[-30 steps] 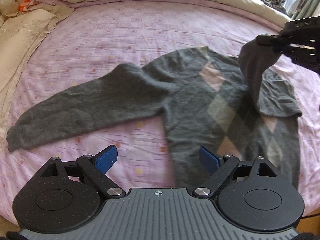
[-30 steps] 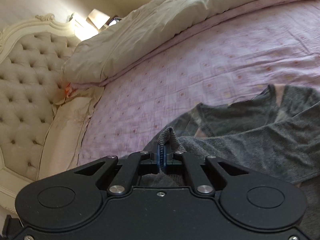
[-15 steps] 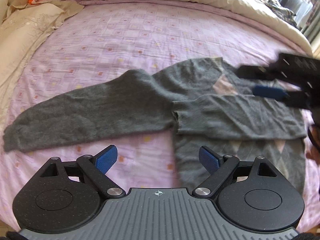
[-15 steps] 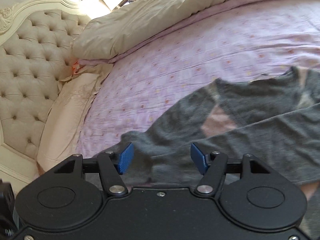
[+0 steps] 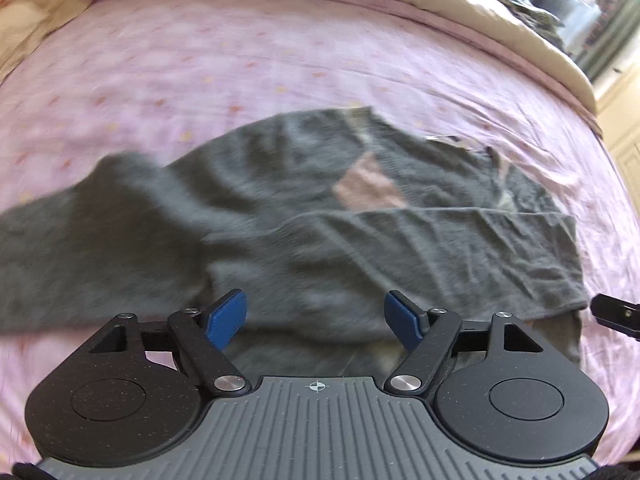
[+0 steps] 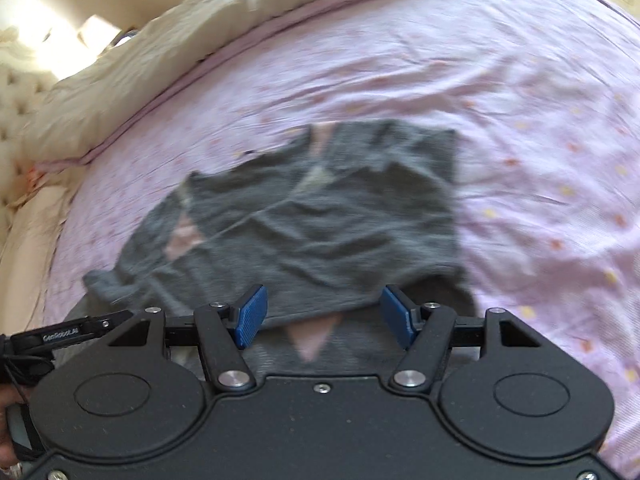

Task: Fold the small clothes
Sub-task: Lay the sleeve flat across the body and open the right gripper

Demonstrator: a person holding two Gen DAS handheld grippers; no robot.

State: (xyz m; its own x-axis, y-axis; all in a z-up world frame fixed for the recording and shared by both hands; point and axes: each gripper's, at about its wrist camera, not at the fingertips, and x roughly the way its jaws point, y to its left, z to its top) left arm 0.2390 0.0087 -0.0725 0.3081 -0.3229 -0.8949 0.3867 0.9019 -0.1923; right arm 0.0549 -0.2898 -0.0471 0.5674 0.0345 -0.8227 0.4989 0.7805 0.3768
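Both tongs gaped empty — left tongs [image 5: 316, 322] nearer the unfolded sleeve [image 5: 88, 240], stretching leftward across the bed [image 5: 280, 60].

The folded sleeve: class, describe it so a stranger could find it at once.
Find the pink bedsheet and the grey sweater on it. The folded sleeve lies across the sweater's chest below a pink diamond; the other sleeve stretches out over the sheet.

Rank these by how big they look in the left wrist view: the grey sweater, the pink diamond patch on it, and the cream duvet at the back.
1. grey sweater, spanning nearly the full width of the view.
2. cream duvet, a long band along the far edge; it lies farther off, so this may understate it.
3. pink diamond patch, clearly smallest.
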